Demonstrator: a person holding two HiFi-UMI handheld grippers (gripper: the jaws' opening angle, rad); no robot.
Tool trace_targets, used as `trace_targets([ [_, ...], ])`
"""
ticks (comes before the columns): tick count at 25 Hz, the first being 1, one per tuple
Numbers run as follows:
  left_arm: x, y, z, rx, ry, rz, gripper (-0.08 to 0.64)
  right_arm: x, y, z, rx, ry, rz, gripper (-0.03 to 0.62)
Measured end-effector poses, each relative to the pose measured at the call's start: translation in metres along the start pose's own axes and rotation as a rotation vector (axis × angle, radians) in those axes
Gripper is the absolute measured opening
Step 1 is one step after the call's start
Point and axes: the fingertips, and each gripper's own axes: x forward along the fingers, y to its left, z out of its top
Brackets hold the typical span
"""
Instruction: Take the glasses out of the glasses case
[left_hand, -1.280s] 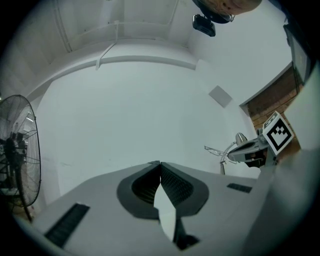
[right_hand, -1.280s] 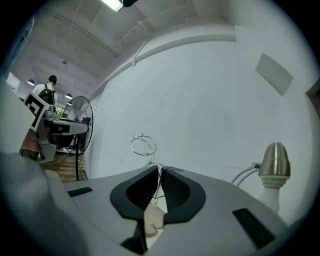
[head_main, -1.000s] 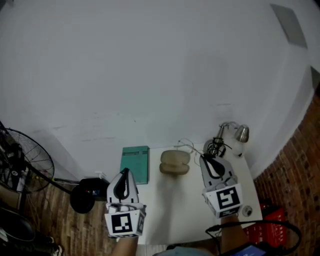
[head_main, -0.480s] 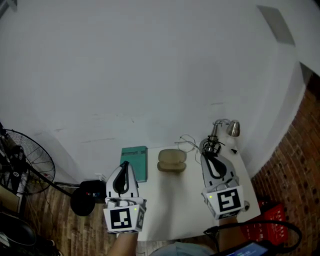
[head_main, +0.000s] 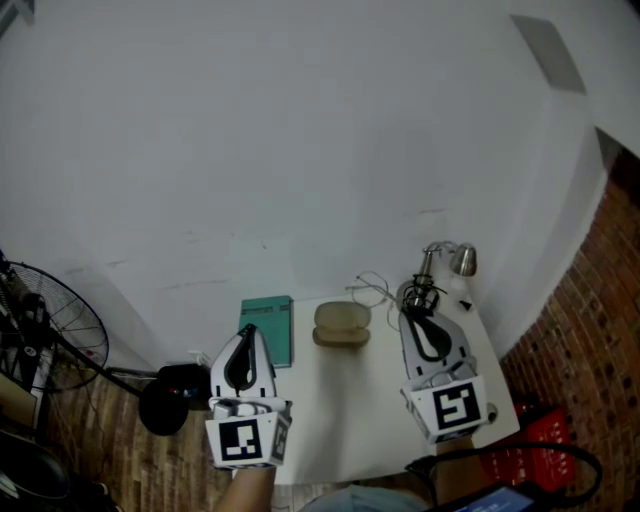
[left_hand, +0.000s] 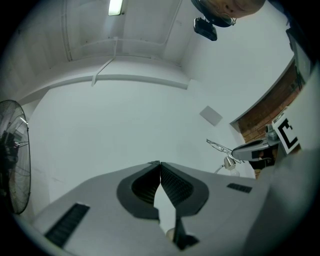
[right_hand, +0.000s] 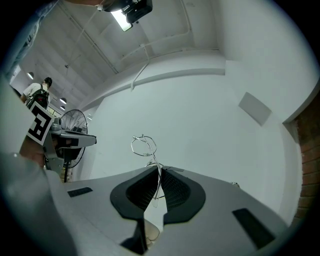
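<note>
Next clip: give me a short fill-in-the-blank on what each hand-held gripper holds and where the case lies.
1. The right hand-held gripper is shut on the wire-framed ____.
2. The left hand-held gripper has its jaws together and holds ____.
3. On the white table, the tan glasses case lies to the ____ of the teal book.

Missing words: glasses; nothing; right.

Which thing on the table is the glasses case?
Look at the small white table by the white wall. At its far edge, between the teal book and the desk lamp, lies the glasses case. It alone is beige and rounded, like a pebble.
</note>
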Motion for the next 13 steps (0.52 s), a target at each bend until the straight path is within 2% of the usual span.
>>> trace_targets([
  [6,0.0001,-0.0016,0.0005,-0.001,-0.042,-0.014,0.006,-0.0015,-0.0015,0.0029,-0.004,-0.012,-0.004,0.037],
  [13,-0.0023,-0.0037,-0.0003,0.002,-0.016,-0.009,0.006,-0.0044,-0.0007,0.0030,-0.004,-0.016,-0.001,0.038],
])
